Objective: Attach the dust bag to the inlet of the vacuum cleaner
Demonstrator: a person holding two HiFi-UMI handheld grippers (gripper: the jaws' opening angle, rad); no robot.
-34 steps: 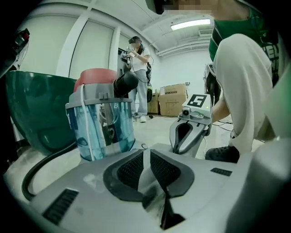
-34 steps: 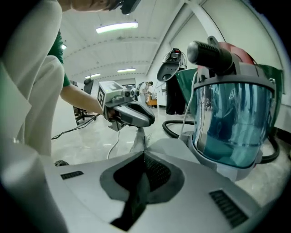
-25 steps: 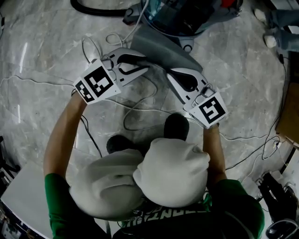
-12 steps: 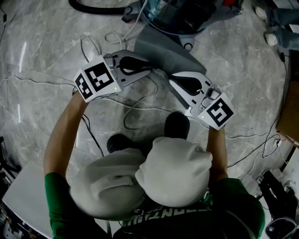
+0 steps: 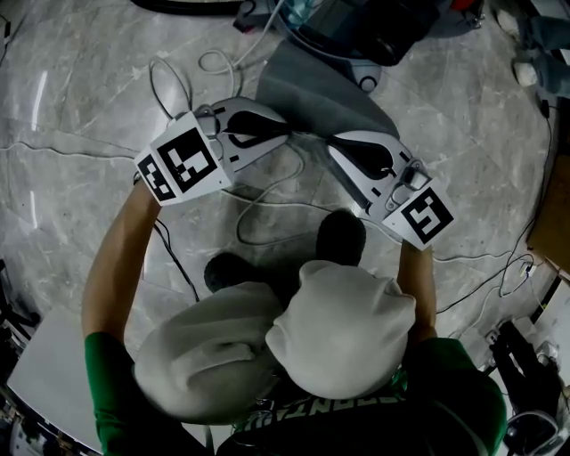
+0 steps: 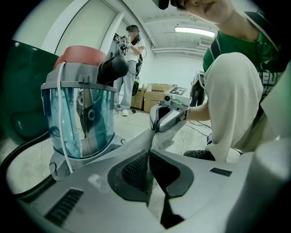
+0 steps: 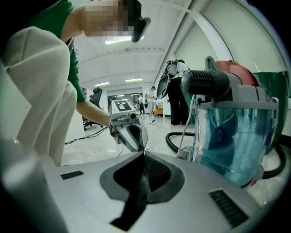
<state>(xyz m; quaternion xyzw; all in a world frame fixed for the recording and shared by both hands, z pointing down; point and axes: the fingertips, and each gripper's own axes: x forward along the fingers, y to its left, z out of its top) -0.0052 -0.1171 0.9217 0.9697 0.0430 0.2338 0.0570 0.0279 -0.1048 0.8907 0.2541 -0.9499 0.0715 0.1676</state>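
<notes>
A grey fabric dust bag [image 5: 312, 89] lies on the marble floor in front of the vacuum cleaner [image 5: 356, 22], a clear blue canister [image 6: 77, 123] with a red top. My left gripper [image 5: 285, 132] is shut on the bag's near edge at the left. My right gripper [image 5: 331, 142] is shut on the same edge at the right, so the two tips nearly face each other. In the left gripper view the bag [image 6: 143, 140] runs from my closed jaws across to the right gripper [image 6: 157, 129]. The vacuum's inlet does not show clearly.
White cables [image 5: 267, 191] loop over the floor between my hands. A black hose [image 7: 175, 136] curls beside the canister [image 7: 236, 136]. My knees and a dark shoe [image 5: 343, 236] are just behind the grippers. People [image 6: 132, 41] and cardboard boxes [image 6: 159, 91] stand far off.
Both grippers have tilted a little and stayed clamped on the bag's edge. The vacuum has slid slightly toward the top of the head view.
</notes>
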